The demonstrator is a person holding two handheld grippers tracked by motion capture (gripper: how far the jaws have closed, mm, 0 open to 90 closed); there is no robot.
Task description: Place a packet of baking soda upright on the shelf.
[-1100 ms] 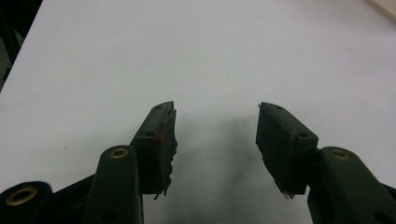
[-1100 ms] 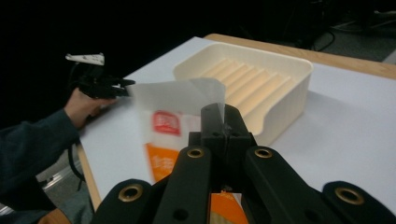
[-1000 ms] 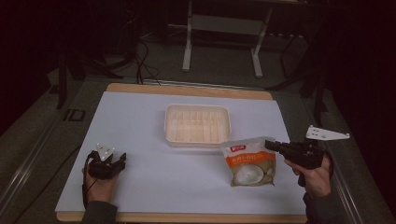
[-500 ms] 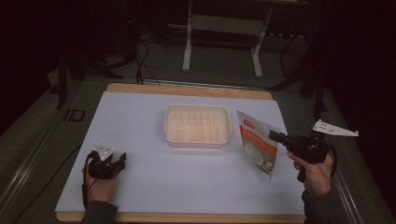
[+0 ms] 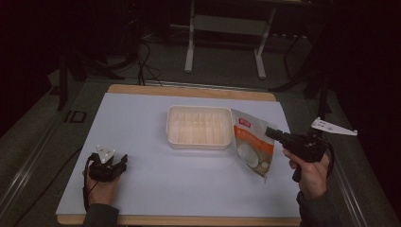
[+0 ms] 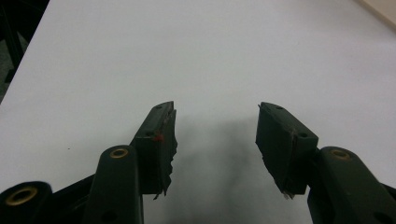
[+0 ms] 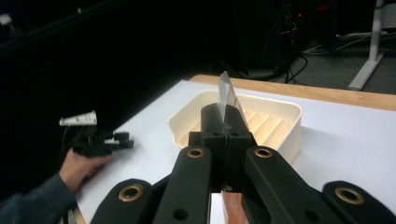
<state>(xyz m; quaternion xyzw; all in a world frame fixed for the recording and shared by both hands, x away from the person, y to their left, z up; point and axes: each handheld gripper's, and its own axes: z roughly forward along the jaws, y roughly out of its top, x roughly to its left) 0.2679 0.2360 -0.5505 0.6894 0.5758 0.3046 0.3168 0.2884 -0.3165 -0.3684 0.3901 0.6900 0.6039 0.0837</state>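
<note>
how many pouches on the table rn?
1. The pouch is pinched by its edge in the right gripper, tilted up just right of the tray. None seen elsewhere.

The pouch (image 5: 250, 144) looks like glossy printed plastic film. Beside it, the tray (image 5: 198, 126) is smooth, cream, matt plastic. The surface (image 5: 189, 179) under it is matt white sheet, wood-edged.
</note>
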